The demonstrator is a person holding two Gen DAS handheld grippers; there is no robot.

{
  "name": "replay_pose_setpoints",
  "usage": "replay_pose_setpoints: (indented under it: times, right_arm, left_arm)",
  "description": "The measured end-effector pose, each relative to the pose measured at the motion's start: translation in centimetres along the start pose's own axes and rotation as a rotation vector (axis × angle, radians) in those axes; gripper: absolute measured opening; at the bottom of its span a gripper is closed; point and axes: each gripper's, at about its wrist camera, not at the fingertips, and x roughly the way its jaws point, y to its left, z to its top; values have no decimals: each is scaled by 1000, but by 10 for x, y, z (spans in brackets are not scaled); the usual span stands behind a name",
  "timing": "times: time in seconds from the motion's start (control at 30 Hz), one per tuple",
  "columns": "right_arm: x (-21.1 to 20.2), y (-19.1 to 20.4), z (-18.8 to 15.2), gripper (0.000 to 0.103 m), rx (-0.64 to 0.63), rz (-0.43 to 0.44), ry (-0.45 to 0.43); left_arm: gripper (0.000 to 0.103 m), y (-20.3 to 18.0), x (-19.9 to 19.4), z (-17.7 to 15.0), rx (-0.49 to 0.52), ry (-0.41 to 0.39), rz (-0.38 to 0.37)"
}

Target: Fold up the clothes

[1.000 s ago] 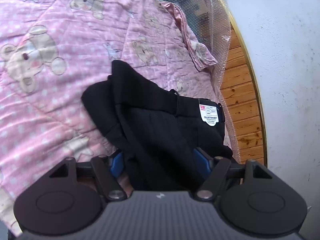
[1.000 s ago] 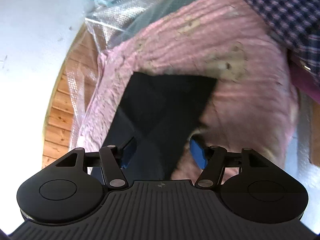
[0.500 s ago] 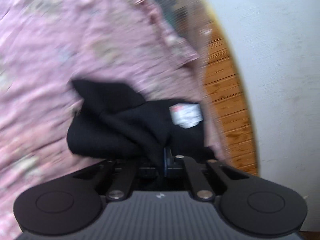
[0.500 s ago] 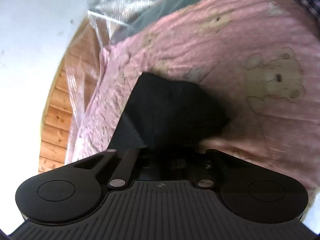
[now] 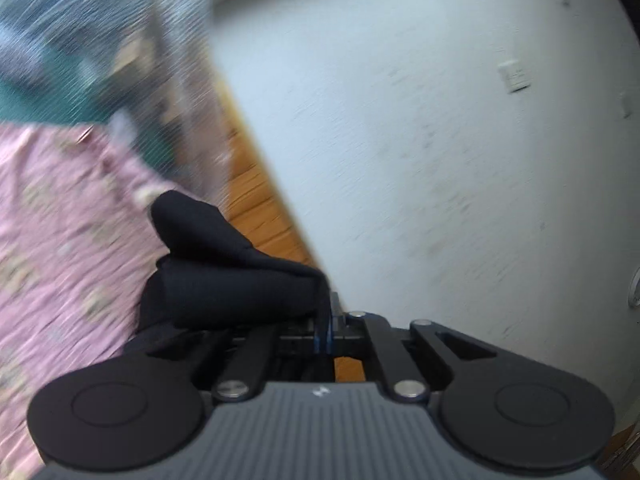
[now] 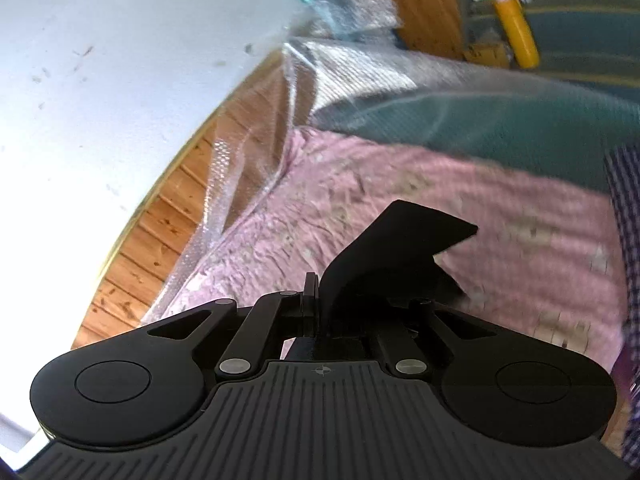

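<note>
A black garment [image 5: 224, 280] hangs bunched from my left gripper [image 5: 325, 330], which is shut on its edge and lifted above the pink bear-print quilt [image 5: 60, 240]. In the right wrist view another part of the black garment [image 6: 400, 252] sticks up stiffly from my right gripper [image 6: 314, 304], which is shut on it. The pink bear-print quilt [image 6: 360, 200] lies below and beyond it. Both views are blurred by motion.
A white wall [image 5: 440, 120] fills the right of the left wrist view, with a wooden bed frame [image 5: 260, 216] along the quilt's edge. Bubble wrap [image 6: 344, 68] and a green sheet [image 6: 480, 120] lie past the quilt. A checked sleeve [image 6: 628, 240] shows at the far right.
Both grippers went from open around the black garment to shut on it. They have lifted it off the quilt, and both views have swung up toward the wall and bed edge.
</note>
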Motion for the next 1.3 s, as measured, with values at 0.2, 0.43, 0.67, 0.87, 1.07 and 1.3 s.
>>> replay_pose_setpoints:
  times: [0.2, 0.43, 0.67, 0.87, 1.07, 1.3]
  right_arm:
    - [96, 57, 47, 0, -115, -73, 192]
    - [336, 83, 39, 30, -200, -258, 392]
    - [365, 84, 55, 37, -337, -309, 214]
    - [302, 97, 28, 39, -544, -164, 251]
    - [298, 85, -41, 42, -834, -170, 439]
    - [295, 61, -26, 67, -790, -403, 372]
  left_arm:
    - [4, -9, 203, 27, 51, 155, 318]
    - [3, 96, 362, -21, 275, 201, 821]
    - [8, 95, 346, -22, 407, 157, 802]
    - [18, 63, 321, -65, 470, 437, 541]
    - [16, 120, 297, -107, 590, 617, 733]
    - [4, 145, 271, -83, 573, 558, 913]
